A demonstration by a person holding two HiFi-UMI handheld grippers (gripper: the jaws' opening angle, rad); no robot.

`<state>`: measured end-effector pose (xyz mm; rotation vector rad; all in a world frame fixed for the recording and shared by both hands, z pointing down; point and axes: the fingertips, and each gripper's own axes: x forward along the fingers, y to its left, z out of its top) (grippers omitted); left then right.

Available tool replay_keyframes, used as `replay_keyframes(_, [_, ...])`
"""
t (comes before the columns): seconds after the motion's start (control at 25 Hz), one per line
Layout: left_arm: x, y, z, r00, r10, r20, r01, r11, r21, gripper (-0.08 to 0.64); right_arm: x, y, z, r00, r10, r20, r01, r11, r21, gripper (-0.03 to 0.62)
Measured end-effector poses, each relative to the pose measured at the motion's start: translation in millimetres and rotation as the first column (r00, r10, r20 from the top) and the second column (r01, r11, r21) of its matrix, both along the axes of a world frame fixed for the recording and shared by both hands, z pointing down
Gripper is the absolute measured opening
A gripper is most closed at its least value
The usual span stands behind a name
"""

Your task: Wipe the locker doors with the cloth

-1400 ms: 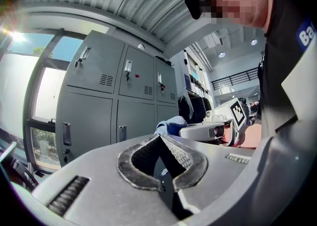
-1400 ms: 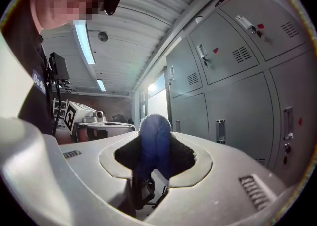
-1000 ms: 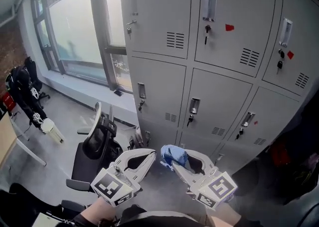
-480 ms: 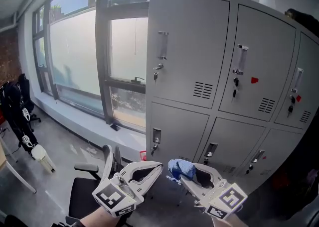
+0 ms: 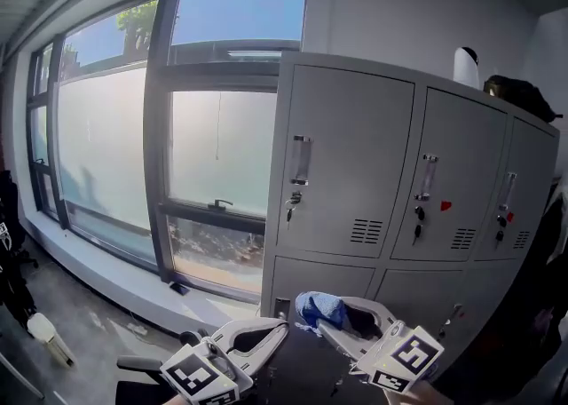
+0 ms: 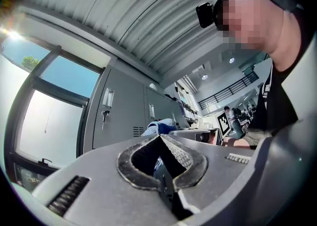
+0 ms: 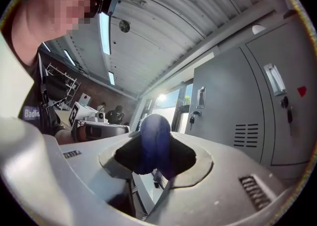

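Showing the moment before wiping: within the last second the head view has lifted from the lower lockers to the top row, suggesting work will start there. One blue cloth stays clamped in the right gripper, short of the locker doors. The left gripper is closed and empty. Counted: two grippers, one cloth, three upper doors in full.

The left tongs and right tongs are showing light grey moulded shells with dark textured pads. Each is carrying a white cube bearing black square markers. The person is wearing a black top and a black head camera.
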<state>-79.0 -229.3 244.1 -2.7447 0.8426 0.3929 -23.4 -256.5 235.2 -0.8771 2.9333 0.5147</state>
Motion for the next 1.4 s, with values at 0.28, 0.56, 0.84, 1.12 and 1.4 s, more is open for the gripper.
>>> replay_keyframes(0.28, [1, -5, -49, 0.999, -0.036, -0.036, 0.038, 0.996, 0.075, 0.008, 9, -12, -59, 1.000, -0.016, -0.005, 0.016, 0.997, 0.080, 0.155])
replay_keyframes(0.56, [5, -30, -79, 0.992, -0.127, 0.010, 0.123, 0.977, 0.172, 0.007, 12, -31, -115, 0.998, -0.040, -0.046, 0.048, 0.984, 0.171, 0.155])
replay_keyframes(0.84, [4, -47, -93, 0.990, -0.141, -0.021, 0.142, 0.971, 0.194, 0.008, -5, -47, -147, 0.996, -0.052, -0.070, 0.065, 0.977, 0.205, 0.155])
replay_keyframes(1.12, [-10, -54, -108, 0.988, -0.139, -0.063, 0.150, 0.964, 0.218, 0.008, -18, -57, -203, 1.000, -0.030, -0.007, 0.031, 0.961, 0.274, 0.155])
replay_keyframes(1.4, [-24, -60, -106, 0.989, -0.121, -0.082, 0.135, 0.969, 0.206, 0.008, -38, -113, -296, 0.988, 0.148, 0.047, -0.155, 0.954, 0.255, 0.155])
